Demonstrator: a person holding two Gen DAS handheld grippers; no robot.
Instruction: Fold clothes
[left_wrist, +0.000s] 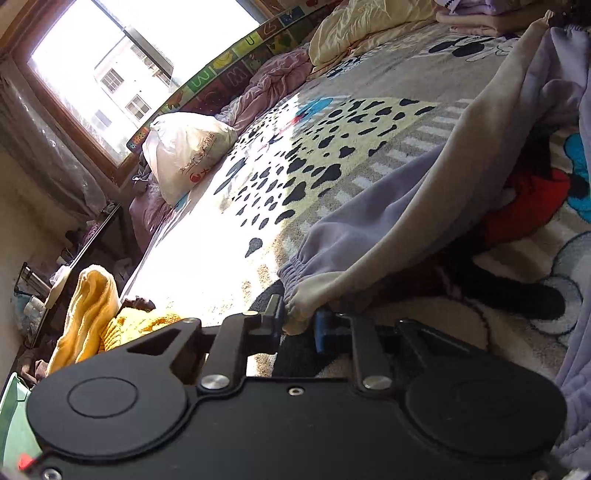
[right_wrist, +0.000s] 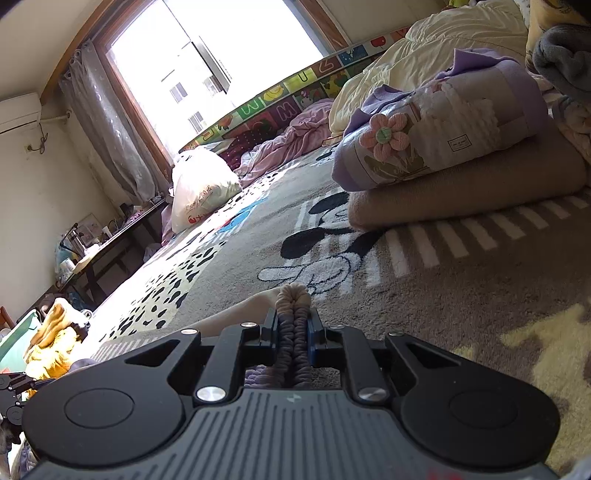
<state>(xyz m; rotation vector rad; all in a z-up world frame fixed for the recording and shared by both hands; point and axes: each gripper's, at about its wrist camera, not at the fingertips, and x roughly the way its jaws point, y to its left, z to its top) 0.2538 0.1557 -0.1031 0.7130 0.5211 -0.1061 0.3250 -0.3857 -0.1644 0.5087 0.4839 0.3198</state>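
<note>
Lavender sweatpants (left_wrist: 354, 225) with a cream side stripe stretch over the cartoon-print blanket (left_wrist: 332, 147) on the bed. My left gripper (left_wrist: 299, 317) is shut on the elastic ankle cuff (left_wrist: 295, 291) of one leg, low over the blanket. In the right wrist view my right gripper (right_wrist: 293, 325) is shut on the bunched elastic band of the sweatpants (right_wrist: 293, 310), just above the blanket (right_wrist: 443, 280). The left gripper also shows at the far left edge of the right wrist view (right_wrist: 14, 384).
Folded clothes (right_wrist: 443, 147) are stacked on the bed to the right. A white plastic bag (left_wrist: 188, 151) and crumpled pink and cream bedding (left_wrist: 269, 85) lie by the window. Yellow garments (left_wrist: 92, 314) sit off the bed's left edge beside a dark side table (right_wrist: 110, 243).
</note>
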